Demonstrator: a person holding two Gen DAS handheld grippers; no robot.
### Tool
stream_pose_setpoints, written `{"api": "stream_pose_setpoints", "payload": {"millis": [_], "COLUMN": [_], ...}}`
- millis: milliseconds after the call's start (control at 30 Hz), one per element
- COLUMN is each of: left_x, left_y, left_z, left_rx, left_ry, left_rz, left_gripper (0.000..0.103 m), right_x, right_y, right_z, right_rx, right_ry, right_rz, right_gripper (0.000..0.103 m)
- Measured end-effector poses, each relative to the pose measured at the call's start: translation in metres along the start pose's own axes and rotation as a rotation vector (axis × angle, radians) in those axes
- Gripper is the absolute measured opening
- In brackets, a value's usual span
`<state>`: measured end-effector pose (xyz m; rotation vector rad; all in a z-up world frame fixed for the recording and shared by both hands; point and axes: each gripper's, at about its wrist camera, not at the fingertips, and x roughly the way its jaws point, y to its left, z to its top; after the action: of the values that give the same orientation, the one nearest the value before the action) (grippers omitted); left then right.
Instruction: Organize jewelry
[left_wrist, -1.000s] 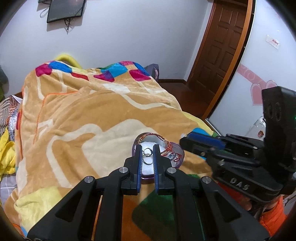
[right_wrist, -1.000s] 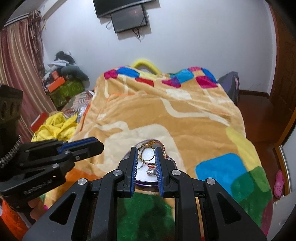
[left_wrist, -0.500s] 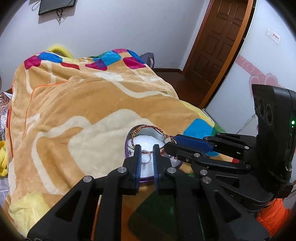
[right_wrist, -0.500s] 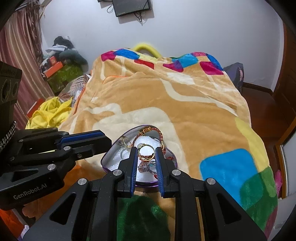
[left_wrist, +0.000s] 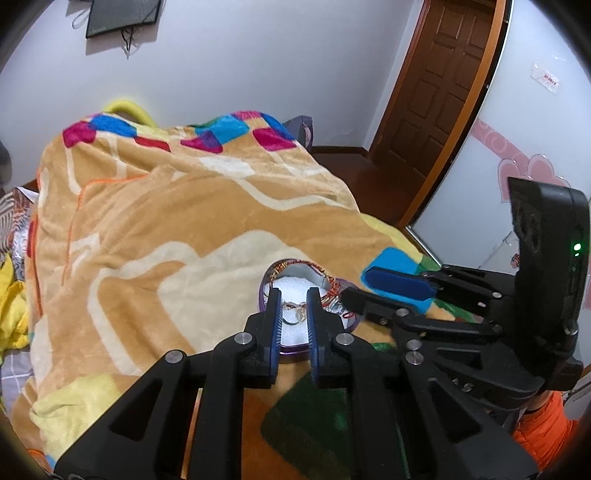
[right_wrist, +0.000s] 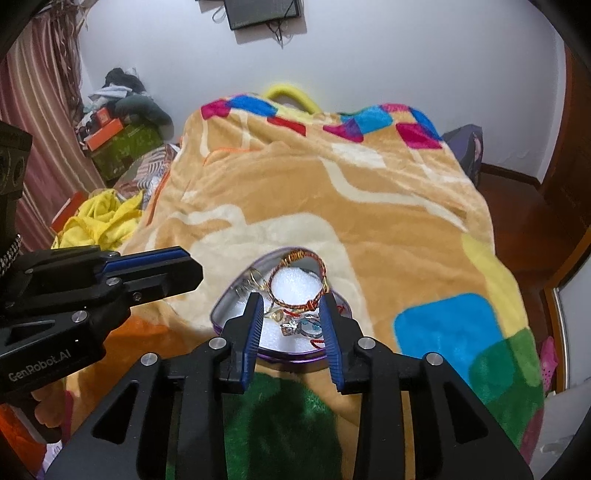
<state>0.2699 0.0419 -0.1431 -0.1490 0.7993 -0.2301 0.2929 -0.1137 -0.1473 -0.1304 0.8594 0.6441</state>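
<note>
A purple heart-shaped box (right_wrist: 236, 300) with white foam lining lies open on the blanket; it also shows in the left wrist view (left_wrist: 263, 295). In it lie a red-and-gold braided bracelet (right_wrist: 295, 278), rings and small charms (right_wrist: 299, 326). My right gripper (right_wrist: 291, 301) is open just above the box's near half, with the loose jewelry between its fingers. My left gripper (left_wrist: 294, 295) is narrowly closed on a thin ring (left_wrist: 293, 312) above the box's left side.
The box sits on an orange patterned blanket (right_wrist: 332, 206) covering a bed. Yellow clothes (right_wrist: 99, 218) and boxes lie left of the bed. A brown door (left_wrist: 439, 85) and wooden floor are to the right.
My right gripper has opened and let the gold ring drop into the box. My left gripper still holds its thin ring and has drawn back slightly.
</note>
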Motion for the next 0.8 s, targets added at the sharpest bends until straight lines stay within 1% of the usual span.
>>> {"api": "stream_pose_setpoints", "payload": {"millis": [100,200,300,367,433,500,600,633,667,733,767,800], "left_x": [-0.02,-0.048,-0.08,-0.108,-0.133,-0.157,-0.191,-0.199,-0.212,-0.229,-0.235,-0.242], "left_y": [-0.006,-0.016,-0.029,-0.039,-0.046,-0.053,-0.066,-0.069,-0.074,-0.08,-0.082,-0.084], "left_z": [0.003,0.007,0.01,0.012,0.011,0.009,0.003,0.0,-0.004,-0.012,-0.015,-0.018], "left_rx": [0.01,0.03,0.048,0.058,0.062,0.065,0.083,0.088,0.093,0.093,0.09,0.086], "left_ry": [-0.04,-0.101,-0.173,-0.239,-0.297,-0.36,-0.451,-0.476,-0.514,-0.568,-0.588,-0.608], "left_rz": [0.02,0.045,0.068,0.089,0.098,0.108,0.134,0.144,0.16,0.182,0.191,0.199], "left_gripper": [0.016,0.016,0.016,0.017,0.025,0.029,0.032,0.036,0.038,0.05,0.054,0.061], "right_x": [-0.019,-0.048,-0.085,-0.115,-0.142,-0.173,-0.208,-0.224,-0.232,-0.247,-0.255,-0.26], "right_y": [0.004,0.01,0.017,0.023,0.03,0.038,0.051,0.057,0.061,0.07,0.075,0.079], "right_z": [0.004,0.008,0.011,0.013,0.014,0.011,0.005,0.001,-0.002,-0.008,-0.012,-0.015], "right_rx": [-0.003,-0.009,-0.014,-0.015,-0.014,-0.016,-0.022,-0.026,-0.028,-0.034,-0.037,-0.041], "right_ry": [-0.043,-0.109,-0.199,-0.271,-0.338,-0.417,-0.517,-0.56,-0.585,-0.633,-0.658,-0.679], "right_rz": [-0.015,-0.025,-0.037,-0.039,-0.04,-0.038,-0.047,-0.058,-0.066,-0.08,-0.09,-0.102], "right_gripper": [0.028,0.028,0.028,0.028,0.028,0.028,0.028,0.028,0.029,0.031,0.036,0.039]}}
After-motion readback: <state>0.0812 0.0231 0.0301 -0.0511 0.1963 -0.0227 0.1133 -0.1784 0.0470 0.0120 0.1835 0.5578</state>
